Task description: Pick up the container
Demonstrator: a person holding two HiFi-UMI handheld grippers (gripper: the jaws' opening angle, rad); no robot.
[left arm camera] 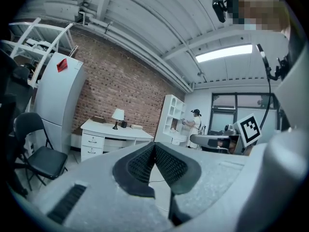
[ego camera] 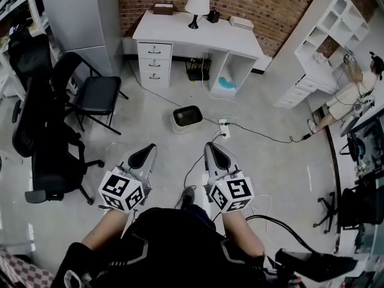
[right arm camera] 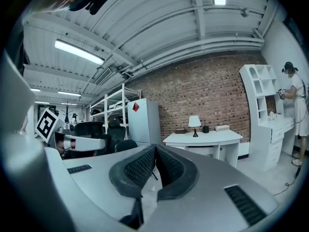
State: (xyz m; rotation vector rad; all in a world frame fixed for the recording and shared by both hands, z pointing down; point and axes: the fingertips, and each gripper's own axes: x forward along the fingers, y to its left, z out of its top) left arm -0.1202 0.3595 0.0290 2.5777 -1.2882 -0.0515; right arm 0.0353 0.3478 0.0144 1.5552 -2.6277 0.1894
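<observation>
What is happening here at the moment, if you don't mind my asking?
A person holds a left gripper and a right gripper out over the floor, both shut and empty. The container sits untouched on the floor ahead, in front of a white desk. Nothing is picked up yet.

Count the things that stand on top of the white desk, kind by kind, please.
Lamp: 1
Box: 2, a brown box and a white box
Small black cup: 1
Total: 4
</observation>
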